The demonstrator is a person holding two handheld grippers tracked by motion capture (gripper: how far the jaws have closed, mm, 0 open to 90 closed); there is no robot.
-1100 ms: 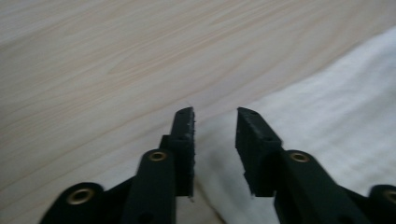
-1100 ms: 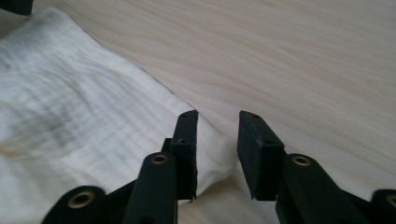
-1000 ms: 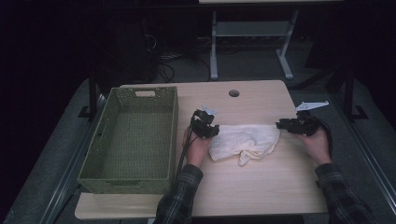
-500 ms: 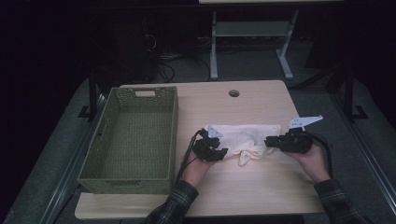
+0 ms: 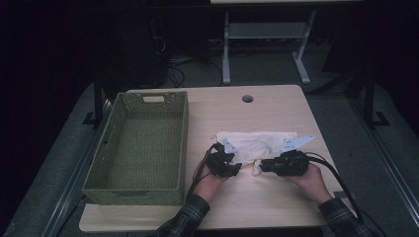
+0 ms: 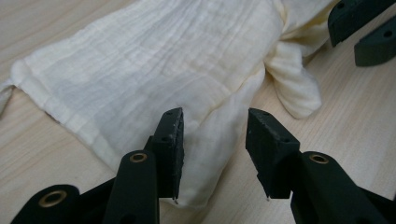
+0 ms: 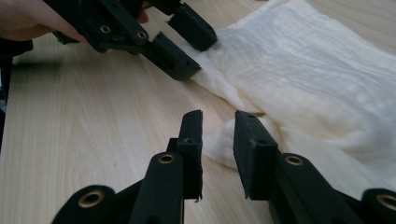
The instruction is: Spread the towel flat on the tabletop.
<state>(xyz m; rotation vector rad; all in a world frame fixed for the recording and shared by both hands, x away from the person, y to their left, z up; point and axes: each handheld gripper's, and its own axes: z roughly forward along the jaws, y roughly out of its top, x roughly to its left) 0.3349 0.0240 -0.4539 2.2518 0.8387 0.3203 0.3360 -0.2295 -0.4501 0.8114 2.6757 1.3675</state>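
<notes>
I count one crumpled cream muslin cloth [image 5: 257, 144] on the wooden table [image 5: 276, 207] beside one green woven basket [image 5: 143, 143], and two grippers, left gripper [image 6: 214, 122] and right gripper [image 7: 218, 122], both spread, pinching nothing.

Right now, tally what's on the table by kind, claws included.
Cream cloth: 1
Green basket: 1
Handheld claws, left claw and right claw: 2
Total: 4
</notes>
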